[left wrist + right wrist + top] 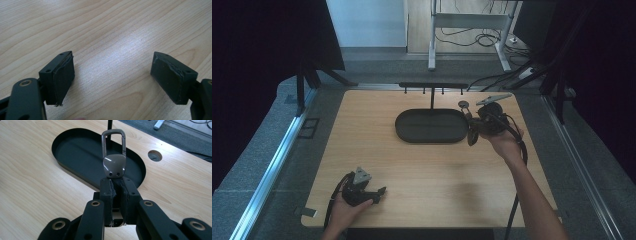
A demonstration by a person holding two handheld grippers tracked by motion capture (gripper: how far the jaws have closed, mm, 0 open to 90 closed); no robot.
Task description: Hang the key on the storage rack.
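**Clip held above the tray's right end**

Your right gripper [117,182] is clamped on a metal clip [114,157], its jaws closed on the part below the rounded plate, which they hide; the rectangular loop stands clear above them. In the high view the gripper [472,125] hangs just beside the right end of the oval tray [404,131]. The clip looks stiff, smooth and light: expect it to slip or pivot between the pads if you twist, so keep the hold low and square, and leave the loop free. Behind the tray a thin post [432,97] carries a bar with pegs [432,85]; whether the loop would clear a peg cannot be judged here. Your left gripper [112,80] rests near the table's [362,125] front edge, jaws wide apart over bare wood. There is open room left of the tray and in front of it; a hole [155,155] lies near the right edge.
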